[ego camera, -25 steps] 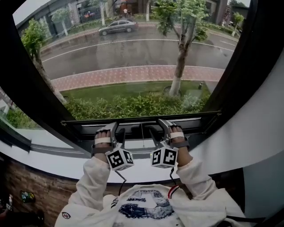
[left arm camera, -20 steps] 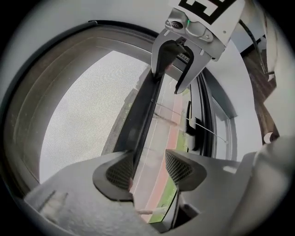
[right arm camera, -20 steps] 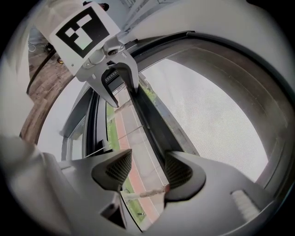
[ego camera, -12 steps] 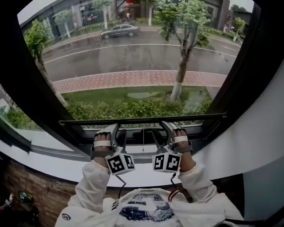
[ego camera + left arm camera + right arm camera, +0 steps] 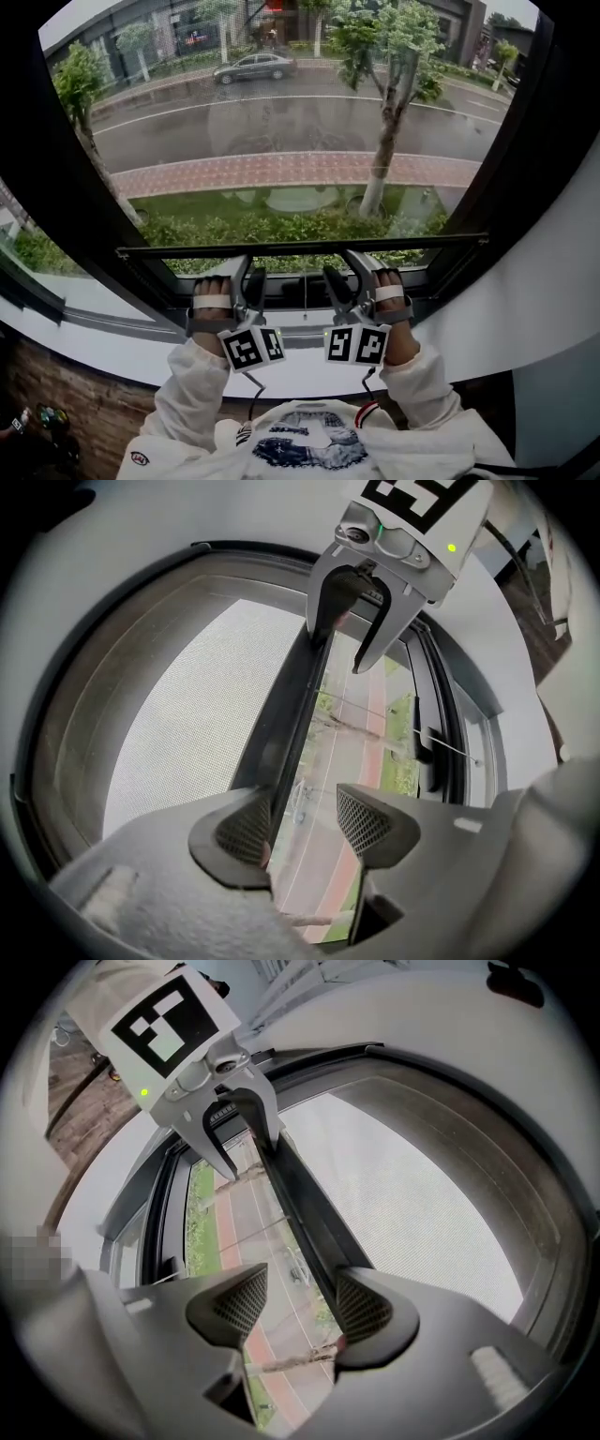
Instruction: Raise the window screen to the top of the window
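Note:
The window screen [image 5: 281, 122] is a fine grey mesh over the pane, with a dark bottom bar [image 5: 300, 246] a little above the sill. Both grippers reach up under that bar, left gripper [image 5: 246, 279] and right gripper [image 5: 345, 275], a hand's width apart. In the left gripper view the bar [image 5: 291, 705] runs down to the left pad of the left gripper [image 5: 300, 822]; only the street shows between the jaws. The right gripper view mirrors this: the bar [image 5: 305, 1204] meets the right pad of the right gripper [image 5: 295, 1307]. Both grippers stand open.
A thin pull cord [image 5: 305, 291] hangs from the bar between the grippers. Below lie the dark window track [image 5: 300, 314] and the white sill [image 5: 300, 366]. Black frame posts stand on both sides, with a white wall [image 5: 553, 281] at the right.
The screen's bottom bar has risen, and both grippers have gone up with it. The uncovered strip of window under the bar is taller than before.

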Tool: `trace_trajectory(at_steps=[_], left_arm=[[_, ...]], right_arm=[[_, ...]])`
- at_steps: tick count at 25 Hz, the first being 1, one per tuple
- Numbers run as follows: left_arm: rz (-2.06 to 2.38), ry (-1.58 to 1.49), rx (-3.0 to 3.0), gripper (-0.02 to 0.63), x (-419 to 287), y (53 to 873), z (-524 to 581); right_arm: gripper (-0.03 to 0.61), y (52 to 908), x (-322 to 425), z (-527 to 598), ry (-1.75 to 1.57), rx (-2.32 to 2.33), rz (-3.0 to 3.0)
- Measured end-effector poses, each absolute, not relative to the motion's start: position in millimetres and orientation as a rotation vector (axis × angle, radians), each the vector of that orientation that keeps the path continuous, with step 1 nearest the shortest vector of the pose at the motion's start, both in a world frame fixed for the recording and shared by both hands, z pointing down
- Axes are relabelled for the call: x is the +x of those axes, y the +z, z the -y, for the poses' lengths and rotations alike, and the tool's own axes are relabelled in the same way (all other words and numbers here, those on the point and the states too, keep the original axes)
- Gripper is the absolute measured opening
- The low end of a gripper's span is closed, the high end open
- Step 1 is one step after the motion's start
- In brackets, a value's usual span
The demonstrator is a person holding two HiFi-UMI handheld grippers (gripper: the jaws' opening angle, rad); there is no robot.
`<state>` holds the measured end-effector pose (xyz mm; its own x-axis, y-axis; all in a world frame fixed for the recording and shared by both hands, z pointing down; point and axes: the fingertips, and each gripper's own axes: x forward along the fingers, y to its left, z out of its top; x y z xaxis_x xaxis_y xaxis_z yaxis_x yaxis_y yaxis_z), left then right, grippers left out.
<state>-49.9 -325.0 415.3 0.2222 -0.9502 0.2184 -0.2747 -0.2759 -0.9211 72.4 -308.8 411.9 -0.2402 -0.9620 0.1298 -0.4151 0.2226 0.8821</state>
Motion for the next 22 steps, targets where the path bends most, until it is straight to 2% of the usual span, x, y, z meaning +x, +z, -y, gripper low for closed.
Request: trace_trajectory(at_steps=[22], left_arm=[[-1.211,-0.930,-1.648,0.219,-49.5,341.8,329.7]], right_arm=[[0.232,338.9,72.1,313.6,-1.104,1.408,1.760]])
